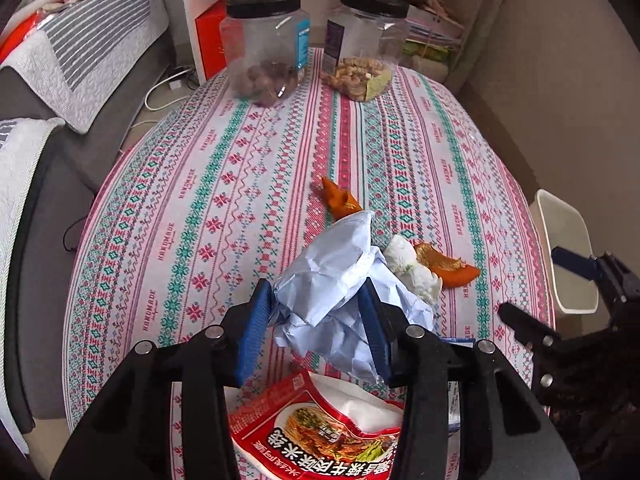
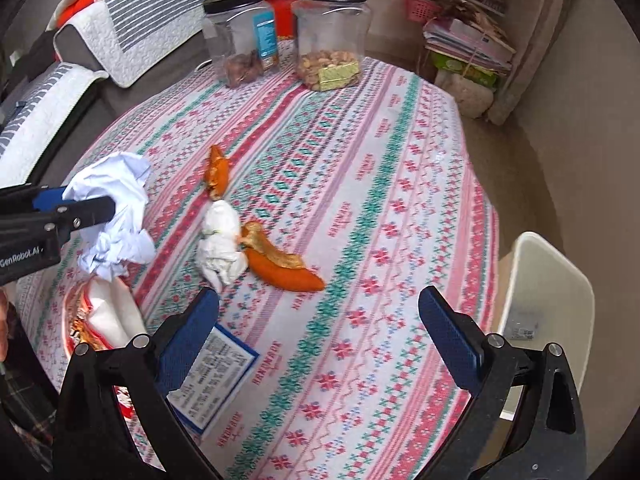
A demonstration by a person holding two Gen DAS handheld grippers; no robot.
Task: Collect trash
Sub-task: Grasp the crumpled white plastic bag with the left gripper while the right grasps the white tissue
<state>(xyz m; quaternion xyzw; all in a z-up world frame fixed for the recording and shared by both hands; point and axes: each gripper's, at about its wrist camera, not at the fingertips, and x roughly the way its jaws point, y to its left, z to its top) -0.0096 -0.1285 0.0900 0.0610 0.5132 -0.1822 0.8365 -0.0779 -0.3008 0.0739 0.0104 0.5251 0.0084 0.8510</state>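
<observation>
Your left gripper (image 1: 316,330) points steeply down over the near edge of the table (image 1: 280,152), its two blue ribbed pads pressed into a crumpled ball of pale blue paper (image 1: 340,280). The ball is creased and bulky, bulging above and below the pads, and it hangs clear of the cloth. Your right gripper (image 2: 320,336) also tilts steeply down, nearer the table's right edge. Its blue pads stand wide apart with nothing between them, only the patterned cloth showing in the gap.

The tablecloth is woven-looking, with pink, red and green stripes of small cross-stitch motifs. Near the middle lies a twisted wad of white tissue (image 2: 220,240), soft and lumpy. Touching its right side is a curved piece of orange peel (image 2: 280,268), glossy outside and pale inside. A smaller orange peel piece (image 2: 216,172) lies just behind the tissue. At the near edge, below the held paper, lies a torn red food packet (image 1: 316,432) printed with a noodle dish, its white lining showing. Beside it is a flat blue-edged printed wrapper (image 2: 216,376), partly under your right gripper's left finger.

A cream plastic bin (image 2: 548,300), smooth and rectangular, stands off the table's right edge. Two clear plastic jars (image 1: 264,44) with black lids stand at the far edge.
</observation>
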